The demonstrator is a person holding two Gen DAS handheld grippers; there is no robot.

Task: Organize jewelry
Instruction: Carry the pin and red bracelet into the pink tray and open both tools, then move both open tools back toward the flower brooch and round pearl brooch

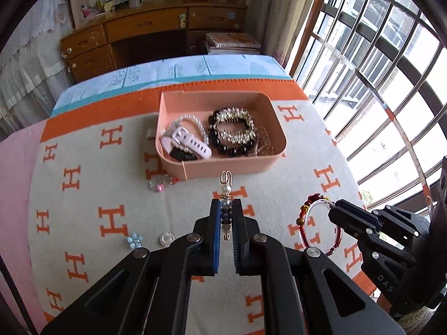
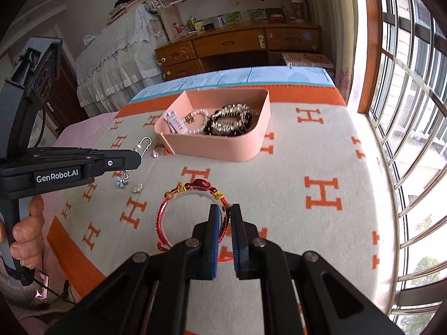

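With both claws already clamped on jewellery, the step in hand looks like carrying the two pieces over the wall of the pink plastic storage box (image 1: 232, 164) and letting go inside. The left gripper (image 1: 226, 209) is closed tight on a beaded pin brooch of pearl and blue beads with a gilt wire clasp (image 1: 226, 180), which sticks out past the fingertips; the right gripper (image 2: 223, 217) is pinched shut on the rim of a red corded bangle with a clear ring and red beads (image 2: 192, 192), which hangs forward of its pads. Both should clear the box's near wall before opening, lest the dangling ends snag. The box sits toward the far edge of the cream-and-orange H-patterned blanket (image 1: 307, 145), already holding bracelets. A pale blue flower charm (image 1: 134, 240), a round silver ring (image 1: 166, 238) and a clear crystal charm (image 1: 160, 182) lie loose on the blanket.
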